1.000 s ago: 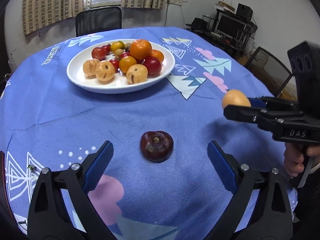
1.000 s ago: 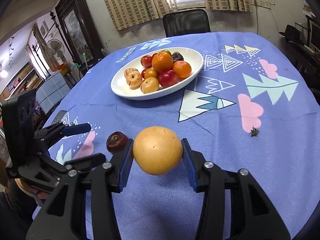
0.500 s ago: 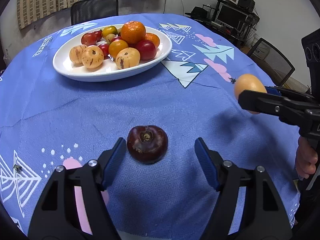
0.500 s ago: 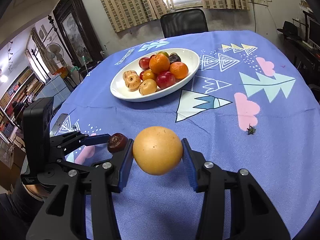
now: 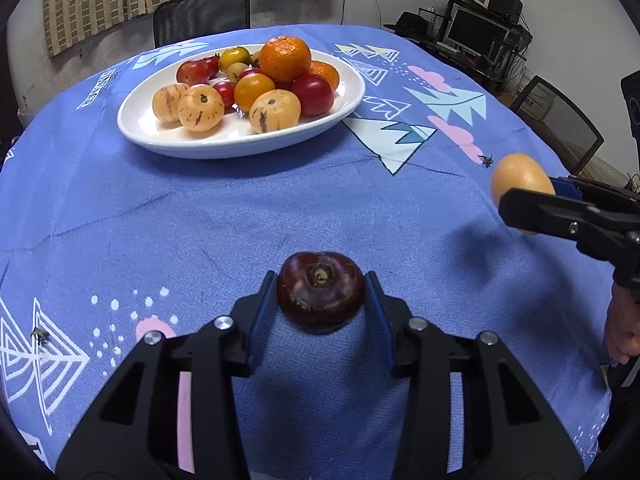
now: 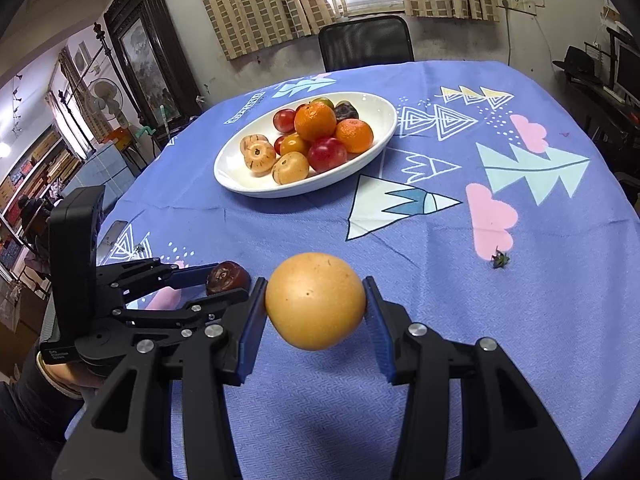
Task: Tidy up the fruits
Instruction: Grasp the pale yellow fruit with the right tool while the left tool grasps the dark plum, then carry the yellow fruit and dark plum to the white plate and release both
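The left gripper (image 5: 321, 294) is sitting low over the blue tablecloth (image 5: 280, 208), its two blue-padded fingers (image 5: 262, 304) closed in on a dark red fruit (image 5: 321, 297), one pad pressing each side. The fruit is showing its stem end upward between the pads, and whether it is resting on the cloth or lifting just clear cannot be told from here.

Over to that gripper's right and a little ahead, the right gripper (image 6: 316, 306) is hanging above the cloth, clamping a round yellow-orange fruit (image 6: 315, 306) squarely between its pads. A shadow is lying on the cloth beneath it, so this fruit is riding in the air. In the right wrist view the left gripper (image 6: 226, 280) is appearing to the left, with the dark red fruit (image 6: 227, 277) between its fingers.

Well ahead of both grippers, toward the far side of the table, a white oval plate (image 5: 152, 136) is carrying a heap of fruit: a big orange (image 5: 285, 58) sitting on top, red plums (image 5: 316, 94) beside it, and speckled pale-yellow fruits (image 5: 200, 107) along the near edge. A black chair (image 6: 366, 46) is standing beyond the table under the curtained window. A small dark green scrap (image 6: 499, 259) is lying on the cloth ahead and to the right of the right gripper. A hand (image 5: 622, 320) is gripping that tool's handle.
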Available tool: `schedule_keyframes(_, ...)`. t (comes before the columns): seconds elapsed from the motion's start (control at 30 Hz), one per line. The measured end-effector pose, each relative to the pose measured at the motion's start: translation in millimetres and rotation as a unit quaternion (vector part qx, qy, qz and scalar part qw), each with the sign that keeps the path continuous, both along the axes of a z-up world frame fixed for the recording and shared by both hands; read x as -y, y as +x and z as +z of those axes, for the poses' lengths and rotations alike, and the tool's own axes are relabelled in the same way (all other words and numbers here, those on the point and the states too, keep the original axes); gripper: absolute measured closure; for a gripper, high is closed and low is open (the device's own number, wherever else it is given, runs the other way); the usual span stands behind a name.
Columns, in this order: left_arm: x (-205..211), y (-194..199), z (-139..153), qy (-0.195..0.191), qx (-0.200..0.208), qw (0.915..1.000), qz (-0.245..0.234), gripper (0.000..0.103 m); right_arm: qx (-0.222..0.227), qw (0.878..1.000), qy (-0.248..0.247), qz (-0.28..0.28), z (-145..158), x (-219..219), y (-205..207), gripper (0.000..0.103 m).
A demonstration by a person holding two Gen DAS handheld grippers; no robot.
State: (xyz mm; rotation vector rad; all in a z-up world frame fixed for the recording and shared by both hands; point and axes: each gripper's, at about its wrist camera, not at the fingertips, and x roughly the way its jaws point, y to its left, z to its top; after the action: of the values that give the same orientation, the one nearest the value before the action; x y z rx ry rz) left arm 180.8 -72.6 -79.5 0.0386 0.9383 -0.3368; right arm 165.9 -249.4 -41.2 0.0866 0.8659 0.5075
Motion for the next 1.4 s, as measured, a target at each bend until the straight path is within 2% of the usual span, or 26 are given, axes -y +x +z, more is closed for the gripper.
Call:
schedule_keyframes(0.37,-9,-6,7,-0.019,0.005,0.9997,0.017,0.059,-0.012,1.000,-0.007,0.008,-11,-5,4,0.056)
schedule_keyframes(0.53,-15,-10,19,-0.021,0.023,0.9989,0.034,0.059,-0.023,0.999,-0.017,0.014,-19,-9,6,0.056)
schedule_keyframes(0.77,-28,-12,44,-0.027,0.050,0.9974,0.043,0.059,-0.023,0.999,0.002,0.029,-19,-12,6,0.056)
schedule_keyframes(0.9,-39,-2,69,-0.017,0.071,0.9965,0.042,0.059,-0.021,0.999,0.026,0.040,-4,-16,10,0.056)
schedule_keyframes(1.07,-53,18,100,-0.024,0.102,0.9932,0.051,0.059,0.023,0.999,0.009,0.040,33,-30,28,0.056)
schedule_keyframes(1.27,-60,58,127,-0.033,0.132,0.9887,0.063,0.059,0.060,0.998,0.009,0.024,65,-51,76,0.056)
schedule_keyframes(1.4,-60,93,130,-0.026,0.146,0.9861,0.075,0.059,0.070,0.997,0.011,-0.007,73,-60,119,0.056)
